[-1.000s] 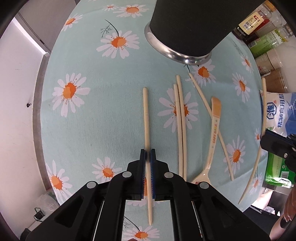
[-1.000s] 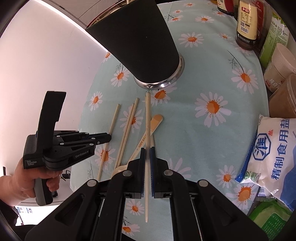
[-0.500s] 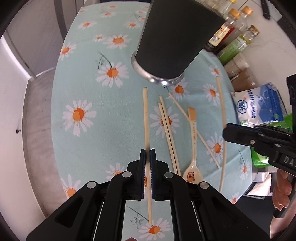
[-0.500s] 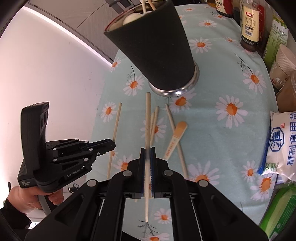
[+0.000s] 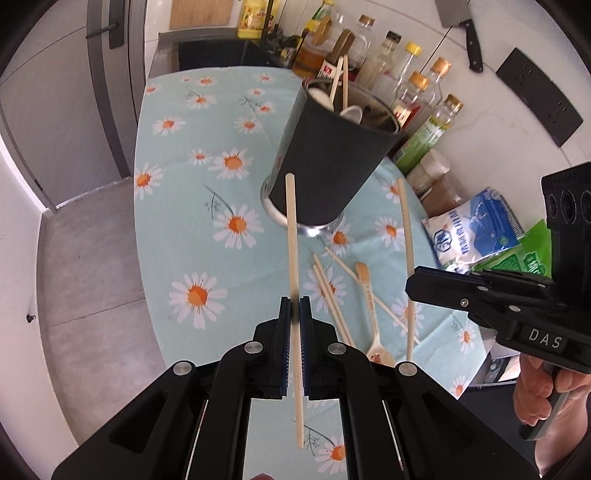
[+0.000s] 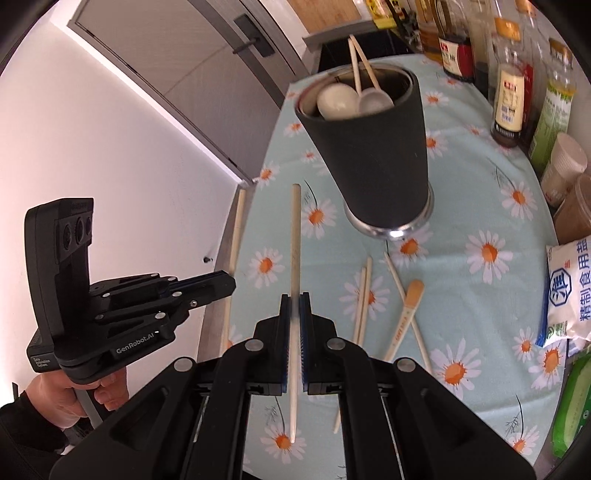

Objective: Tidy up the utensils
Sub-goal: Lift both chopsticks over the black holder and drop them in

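My left gripper is shut on a wooden chopstick and holds it above the daisy tablecloth. My right gripper is shut on another chopstick, also lifted; it shows in the left wrist view. The black utensil cup stands upright ahead with spoons and chopsticks inside; it also shows in the right wrist view. Three loose chopsticks and a small wooden spoon lie on the cloth below the cup.
Sauce and oil bottles line the back right. A salt bag and green packets lie at the right edge. The table's left edge drops to a grey floor. A cleaver hangs on the wall.
Both grippers have lifted their chopsticks off the cloth and risen, tilting up so the cup's rim and the bottles come into view.
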Available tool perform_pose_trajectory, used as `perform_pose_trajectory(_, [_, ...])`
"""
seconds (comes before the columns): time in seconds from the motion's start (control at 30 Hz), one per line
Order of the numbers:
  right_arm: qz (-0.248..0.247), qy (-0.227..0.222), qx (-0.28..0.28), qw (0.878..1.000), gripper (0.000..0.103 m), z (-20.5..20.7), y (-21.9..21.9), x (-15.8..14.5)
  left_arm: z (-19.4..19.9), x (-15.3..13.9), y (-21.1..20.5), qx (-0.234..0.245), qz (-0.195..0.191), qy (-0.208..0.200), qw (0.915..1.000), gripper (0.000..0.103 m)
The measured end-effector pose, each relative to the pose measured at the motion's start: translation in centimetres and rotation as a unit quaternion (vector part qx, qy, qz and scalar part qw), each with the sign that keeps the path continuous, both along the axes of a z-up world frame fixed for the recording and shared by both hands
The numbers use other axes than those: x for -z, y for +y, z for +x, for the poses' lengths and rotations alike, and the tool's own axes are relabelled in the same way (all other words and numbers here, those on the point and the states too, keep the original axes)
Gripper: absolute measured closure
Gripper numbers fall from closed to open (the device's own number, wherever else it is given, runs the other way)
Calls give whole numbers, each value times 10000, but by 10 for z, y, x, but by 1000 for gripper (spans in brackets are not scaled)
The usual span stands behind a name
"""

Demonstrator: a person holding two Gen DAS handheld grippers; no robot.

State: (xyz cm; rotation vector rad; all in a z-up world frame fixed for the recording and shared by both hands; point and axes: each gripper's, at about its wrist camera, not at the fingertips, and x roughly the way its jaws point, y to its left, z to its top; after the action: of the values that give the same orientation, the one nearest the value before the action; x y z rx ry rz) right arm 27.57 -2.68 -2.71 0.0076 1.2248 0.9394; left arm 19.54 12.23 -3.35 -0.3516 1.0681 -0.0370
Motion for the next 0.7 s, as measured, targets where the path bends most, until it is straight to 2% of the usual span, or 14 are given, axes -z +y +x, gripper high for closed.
perform_pose_trajectory(0.1, [226, -198, 28, 9995, 97, 0, 3, -12, 2, -13, 3, 10, -15, -247, 9997, 99])
perform_pose_trajectory(0.23, [410, -818, 90, 9958, 97, 3, 3, -32, 6, -37, 4, 80, -44, -817, 9966, 99])
perform_pose_trajectory(0.33, [578, -983, 130, 9934, 97, 10, 5, -41, 12, -50, 2, 133, -36, -1105, 9938, 99])
perform_pose_trajectory(0.47, [643, -1463, 208, 9869, 97, 16, 7, -56, 23, -66, 0, 158, -43, -1534, 9880, 99])
perform_pose_trajectory(0.7, [1047, -1848, 376, 9765, 97, 32, 3, -69, 44, -86, 5, -22, -50, -2120, 9773, 99])
